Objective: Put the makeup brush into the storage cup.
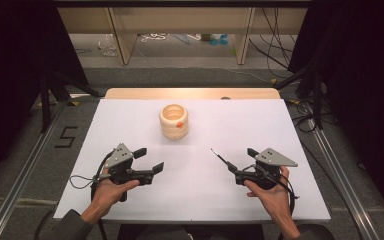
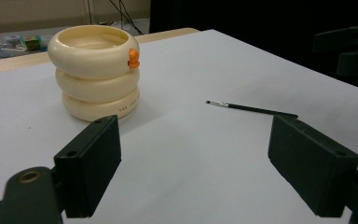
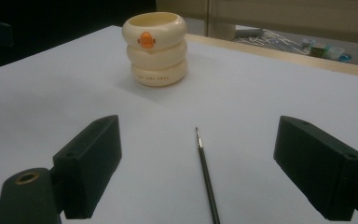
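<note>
Step in hand: standing off before the pick-up; judged as the start of work on the thin brush (image 3: pixel 207 173), nothing lifted yet.
Right gripper (image 1: pixel 236 161): being held low over the white table (image 1: pixel 130 125) at the right of the high view, jaws spread as wide as they go, gripping nothing; pointing along the brush, which is lying flat between and ahead of the two jaws in the right gripper view.
Left gripper (image 1: pixel 149 160): being held at the left of the high view, jaws likewise fully spread and gripping nothing; facing the cream holder (image 2: pixel 95 70), with bare table between the jaws.
Brush position: lying flat on the table just ahead of the right gripper, bristle tip pointing away toward the holder, well apart from it.
Holder position: standing upright toward the far middle of the table, three stacked rounded rings with an open top and a small orange mark (image 3: pixel 145 38) on the upper ring; nothing seen standing in it.
Next move, judged: lowering the right jaws astride the handle, closing squarely across so thin a shaft, then lifting toward the holder's mouth.
Risk, judged: rolling or slipping of the slender handle on closing; pinching against the table.
</note>
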Demonstrator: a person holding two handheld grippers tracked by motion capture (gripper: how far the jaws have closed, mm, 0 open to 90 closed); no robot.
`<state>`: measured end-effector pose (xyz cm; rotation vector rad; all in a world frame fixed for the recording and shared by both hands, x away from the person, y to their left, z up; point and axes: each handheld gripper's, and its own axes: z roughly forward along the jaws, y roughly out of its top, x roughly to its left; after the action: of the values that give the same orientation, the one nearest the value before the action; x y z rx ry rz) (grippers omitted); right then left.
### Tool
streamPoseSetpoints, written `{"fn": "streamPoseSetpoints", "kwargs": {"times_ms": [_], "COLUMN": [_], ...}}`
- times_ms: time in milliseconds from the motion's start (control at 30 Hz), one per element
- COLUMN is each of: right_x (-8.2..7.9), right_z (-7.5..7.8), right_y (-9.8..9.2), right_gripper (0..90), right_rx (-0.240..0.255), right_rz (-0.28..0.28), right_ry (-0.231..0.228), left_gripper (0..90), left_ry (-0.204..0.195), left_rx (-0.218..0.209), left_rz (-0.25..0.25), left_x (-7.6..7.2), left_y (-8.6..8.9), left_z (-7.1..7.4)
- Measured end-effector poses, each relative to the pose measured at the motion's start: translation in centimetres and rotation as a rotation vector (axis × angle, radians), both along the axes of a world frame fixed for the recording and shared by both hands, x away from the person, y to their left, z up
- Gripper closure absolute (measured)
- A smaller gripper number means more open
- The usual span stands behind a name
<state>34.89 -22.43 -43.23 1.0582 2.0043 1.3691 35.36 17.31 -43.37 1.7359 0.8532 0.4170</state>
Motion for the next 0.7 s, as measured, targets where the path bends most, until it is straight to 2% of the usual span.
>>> {"fn": "streamPoseSetpoints", "kwargs": {"times_ms": [467, 700], "right_x": [0.16, 0.32], "right_z": [0.13, 0.30], "right_y": [-0.17, -0.29], "right_gripper": [16.2, 17.2], "right_rx": [-0.004, -0.027], "right_rz": [-0.001, 0.002], "right_ry": [-0.002, 0.008], "left_gripper": [16.7, 16.7], "left_ry": [0.001, 0.011], "left_rx": [-0.004, -0.009], "left_rz": [-0.005, 0.007], "left_x": [0.02, -0.06], "left_y": [-0.01, -0.08], "left_z": [0.01, 0.02]}}
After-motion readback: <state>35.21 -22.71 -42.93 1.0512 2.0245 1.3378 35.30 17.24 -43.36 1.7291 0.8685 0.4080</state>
